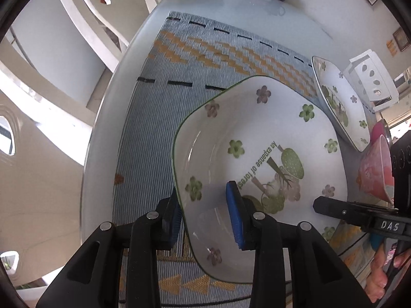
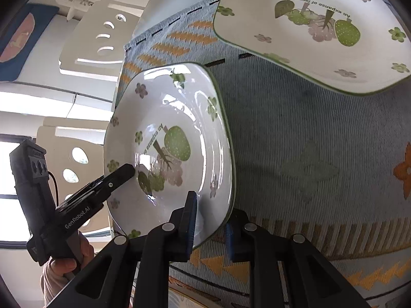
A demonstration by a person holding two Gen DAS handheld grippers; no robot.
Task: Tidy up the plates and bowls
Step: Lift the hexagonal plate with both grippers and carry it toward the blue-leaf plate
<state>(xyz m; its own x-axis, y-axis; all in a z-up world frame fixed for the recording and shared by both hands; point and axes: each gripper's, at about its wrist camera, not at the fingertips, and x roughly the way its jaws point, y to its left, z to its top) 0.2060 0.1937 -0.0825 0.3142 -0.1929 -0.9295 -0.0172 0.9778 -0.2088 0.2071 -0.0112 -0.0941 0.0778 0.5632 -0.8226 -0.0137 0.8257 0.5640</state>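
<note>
Grip on both sides marks this step: a white, square-rimmed ceramic bowl with green edging and a printed forest motif point(image 1: 259, 154) is straddled at opposite rims by the two black tongs. The left gripper point(image 1: 208, 215) has one blue pad inside the bowl and one outside its wall, yet a gap shows between the inner pad and the porcelain, so it looks slackened off rather than biting. The right gripper point(image 2: 208, 224) is clenched on the near rim, pads tight on both faces of the wall. The bowl sits tilted just above, or barely on, a blue-grey woven placemat with orange zigzags point(image 1: 164, 107); whether its base touches cannot be told. Farther along the mat lies a matching flat white plate with the same forest print point(image 2: 308, 33), apart from the bowl. A pink bowl point(image 1: 375, 172) stands near the right-hand tool.

By my reading, the bowl is being set down or handed to one grip. Next, it needs its base settled flat before the right tongs let go, lest it rock.
</note>
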